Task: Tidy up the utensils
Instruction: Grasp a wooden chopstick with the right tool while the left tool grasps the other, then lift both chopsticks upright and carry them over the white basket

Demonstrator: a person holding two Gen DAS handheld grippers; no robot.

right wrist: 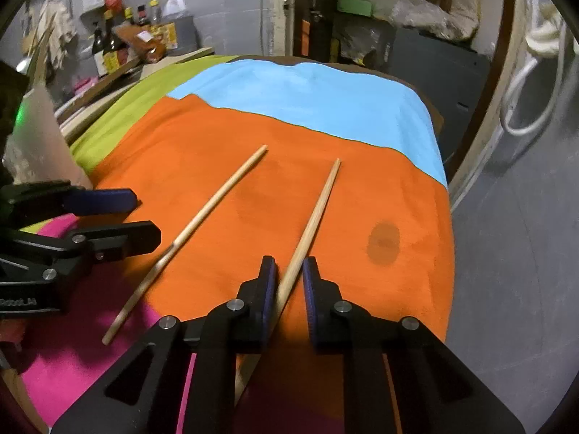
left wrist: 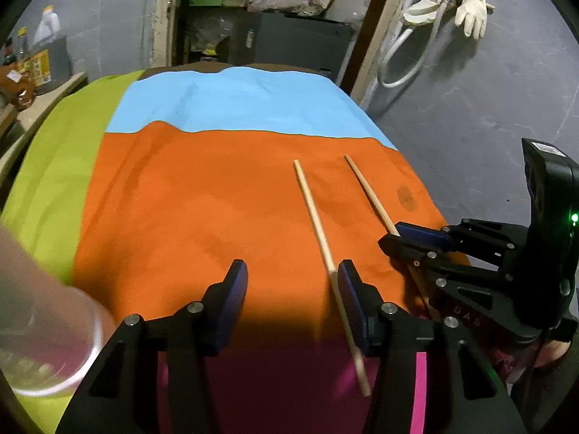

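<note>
Two wooden chopsticks lie on the orange cloth (left wrist: 199, 199), pointing away from me. The left chopstick (left wrist: 315, 217) (right wrist: 217, 199) runs along the inner side of my left gripper's (left wrist: 291, 278) right finger; its jaws stand wide apart and nothing is pinched. My right gripper (right wrist: 289, 275) straddles the thick end of the right chopstick (right wrist: 318, 209) (left wrist: 369, 191). Its jaws are narrow. The stick lies against the left pad, with a slit of cloth showing at the right pad. Each gripper shows in the other's view, the right gripper (left wrist: 391, 235) and the left gripper (right wrist: 146, 215).
A clear glass (left wrist: 47, 343) stands at the near left on the green cloth (left wrist: 54, 181). Blue cloth (right wrist: 325, 101) covers the far part, magenta cloth (right wrist: 72, 361) the near edge. The table drops off to grey floor (right wrist: 506, 253) on the right. Bottles (right wrist: 108, 47) crowd a shelf at far left.
</note>
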